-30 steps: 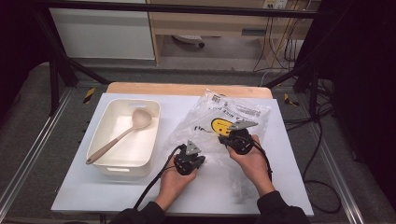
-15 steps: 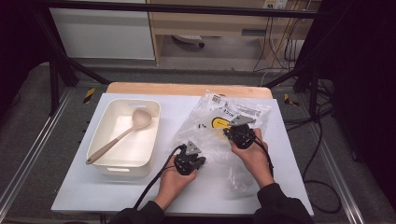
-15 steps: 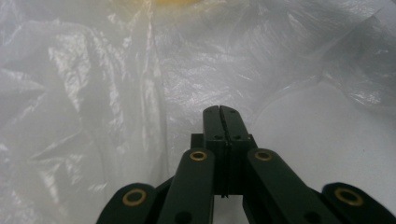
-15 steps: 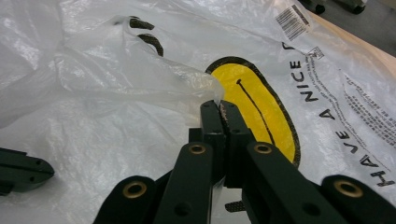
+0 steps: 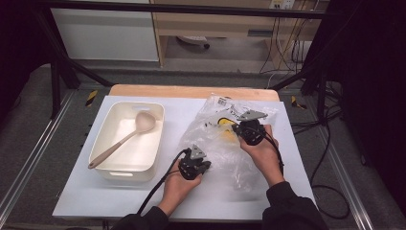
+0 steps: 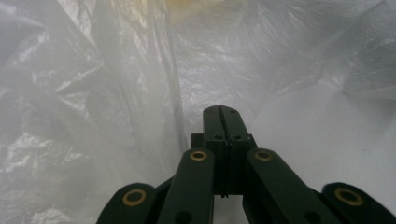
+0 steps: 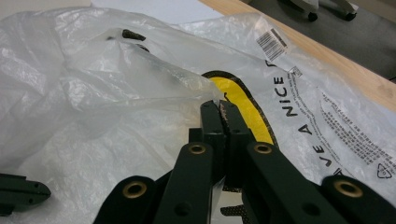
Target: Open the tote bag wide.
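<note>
1. You hold the clear plastic bag [image 5: 225, 139] at two places on the white table [image 5: 86, 191]: the left hand-held gripper [image 5: 197, 165] has its jaws pressed together at the near edge, and the right hand-held gripper [image 5: 249, 128] pinches a raised fold near the yellow print.
2. In the left gripper view the jaws meet flush with film all around them; whether a layer sits between them you cannot tell from here.
3. Risk: the film is thin and slick. Pull the two grips apart too hard and it may tear or slide out of the right jaws, judging by how small a fold they pinch.
4. Risk: you may be pinching both walls at once, so the mouth stays shut however far you spread.
5. Risk: a hard tug could drag the whole bag toward the tub [image 5: 111, 168] with the spoon [image 5: 123, 139], just beside it to the left.
6. The white sheet covers a wooden top that shows at the far edge. Beyond lie grey floor, black stand legs, cables and pale cabinets.
</note>
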